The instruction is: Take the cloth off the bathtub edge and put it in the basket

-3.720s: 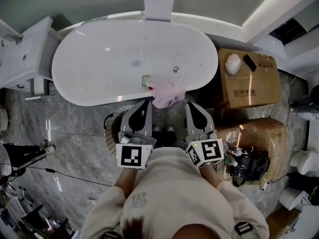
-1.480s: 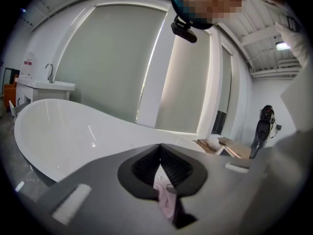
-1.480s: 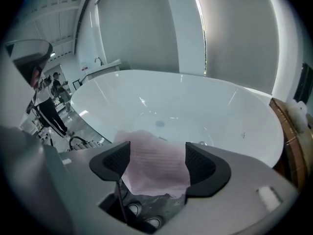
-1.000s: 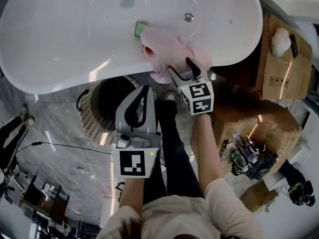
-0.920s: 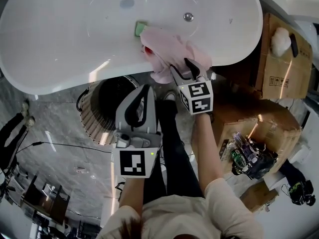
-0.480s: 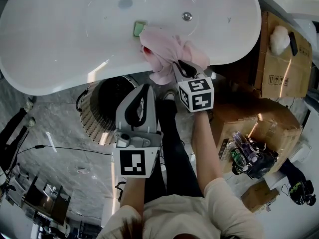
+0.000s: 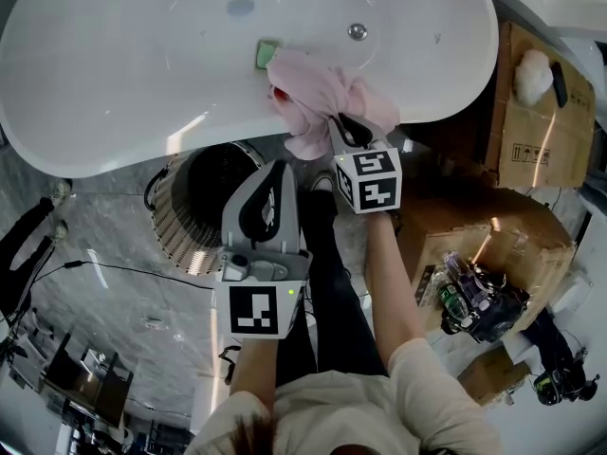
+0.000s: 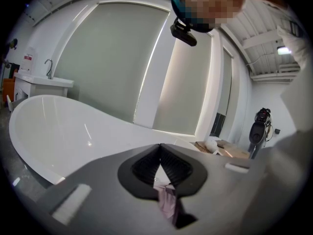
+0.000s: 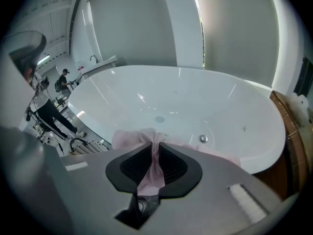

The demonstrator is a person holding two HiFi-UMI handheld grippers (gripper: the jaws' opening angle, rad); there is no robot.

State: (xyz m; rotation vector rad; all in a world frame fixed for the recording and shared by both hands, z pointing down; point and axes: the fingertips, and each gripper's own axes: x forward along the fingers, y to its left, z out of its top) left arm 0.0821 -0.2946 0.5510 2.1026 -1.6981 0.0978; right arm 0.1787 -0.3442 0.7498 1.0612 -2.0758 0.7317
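Working the pick-up step: having just been closing the right claw (image 7: 343, 129) onto a bunched fold of the soft pale-pink cloth (image 7: 318, 93), now pinching that fold between the ribbed pads. Leaving the rest of the cloth draped across the near rim of the glossy white oval bathtub (image 7: 123, 93), partly spilling inside, partly hanging down the outer wall. Holding the left claw (image 7: 277, 171) clenched on nothing, poised over the right side of the round ribbed basket (image 7: 175, 226) with the dark inside.

Judging nothing carried yet, so probably calling next for lifting straight up, enough to clear the hanging tail off the rim. Then swinging down and toward the left, over the basket mouth, before releasing. Likely needing a generous lift, to avoid dragging trailing folds along the rim or snagging the small green block (image 7: 267, 54) sitting just beside the cloth.

Minding the tub's outer wall, curving close over the basket's far side; cannot tell whether touching it or just apart. Finding open room above the rim and over the basket mouth. Finding less on the right, near the brown cardboard boxes (image 7: 531, 93). Possibly needing to shift the left claw aside, to stop crowding the drop path.
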